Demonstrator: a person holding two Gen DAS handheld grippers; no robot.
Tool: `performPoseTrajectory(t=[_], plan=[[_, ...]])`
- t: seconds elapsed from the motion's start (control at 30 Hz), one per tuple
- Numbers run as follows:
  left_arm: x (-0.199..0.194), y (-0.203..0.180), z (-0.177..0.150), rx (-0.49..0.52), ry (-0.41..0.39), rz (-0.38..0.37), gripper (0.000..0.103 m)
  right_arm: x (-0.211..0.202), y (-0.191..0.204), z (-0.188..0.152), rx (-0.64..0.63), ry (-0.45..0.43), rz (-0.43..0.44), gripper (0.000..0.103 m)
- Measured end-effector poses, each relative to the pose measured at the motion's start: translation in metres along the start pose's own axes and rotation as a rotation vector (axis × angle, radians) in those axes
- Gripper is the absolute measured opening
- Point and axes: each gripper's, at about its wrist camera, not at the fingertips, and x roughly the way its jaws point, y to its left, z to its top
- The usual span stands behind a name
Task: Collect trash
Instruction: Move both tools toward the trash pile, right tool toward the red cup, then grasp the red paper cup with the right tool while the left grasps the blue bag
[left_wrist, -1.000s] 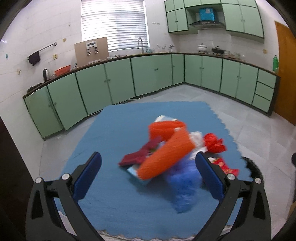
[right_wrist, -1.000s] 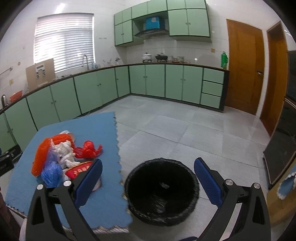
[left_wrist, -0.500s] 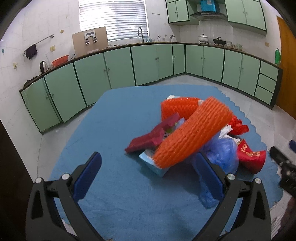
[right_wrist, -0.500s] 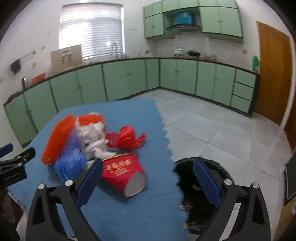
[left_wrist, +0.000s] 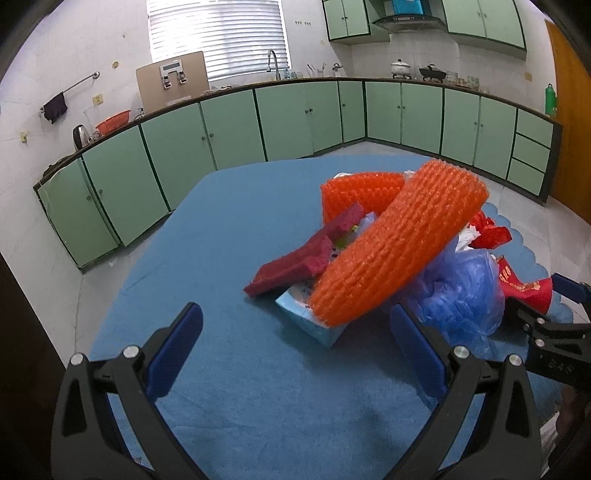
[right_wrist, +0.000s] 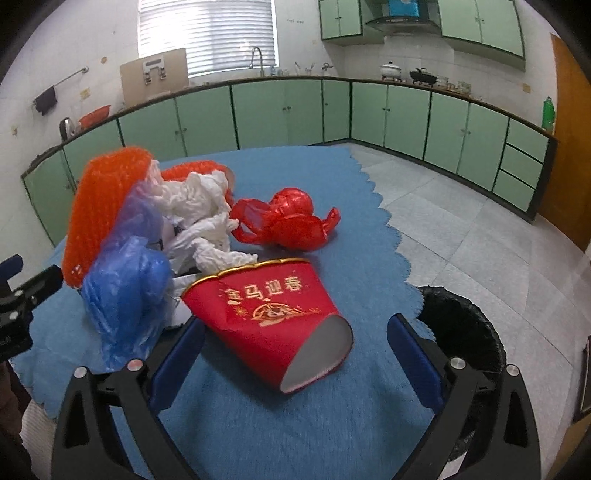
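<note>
Right gripper (right_wrist: 295, 332) is standing wide open, gripping nothing, its 2 fingers straddling a red paper cup (right_wrist: 273, 314) lying on its side on the blue mat (right_wrist: 332, 424). Left gripper (left_wrist: 295, 339) is likewise wide open and empty, facing the orange foam net (left_wrist: 399, 247) atop the pile. Blue bag (right_wrist: 125, 280), white bag (right_wrist: 199, 214) and red bag (right_wrist: 291, 221) are all lying on the mat. The black bin (right_wrist: 465, 328) is sitting just beside the mat's edge. Judgement: collection is barely begun; every visible item is remaining uncollected.
</note>
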Motion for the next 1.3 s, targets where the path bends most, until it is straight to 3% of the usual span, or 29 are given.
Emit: performPoseTrajectory(t=[0.1,0.27,0.43,0.6,0.67,0.7,0.83,0.97,1.3], plan=[[-0.001,-0.002,-0.002,0.003,0.011,-0.006,0.098,0.008,0.001,0.002,-0.013,0.020,0.032,0.094],[-0.003,-0.009,-0.005,0.010,0.019,-0.014,0.098,0.012,0.002,0.000,-0.022,0.045,0.066,0.071],[-0.004,-0.014,-0.007,0.012,0.024,-0.023,0.098,0.008,0.000,-0.003,-0.023,0.049,0.079,0.060],[-0.006,-0.016,-0.007,0.015,0.026,-0.025,0.098,0.004,-0.002,-0.005,-0.018,0.042,0.084,0.060],[-0.007,-0.017,-0.007,0.014,0.026,-0.023,0.098,0.001,0.001,-0.005,-0.027,0.022,0.060,0.078],[-0.007,-0.017,-0.007,0.013,0.026,-0.023,0.098,-0.001,0.003,-0.004,-0.041,0.003,0.032,0.082],[-0.007,-0.018,-0.008,0.012,0.030,-0.022,0.098,0.007,0.010,-0.002,-0.062,0.014,0.013,0.084],[-0.006,-0.015,-0.006,0.010,0.032,-0.021,0.098,0.017,0.005,-0.001,-0.028,0.052,0.045,0.070],[-0.010,-0.021,-0.005,0.011,0.033,-0.050,0.098,-0.001,-0.010,-0.006,0.027,0.038,0.088,0.054]])
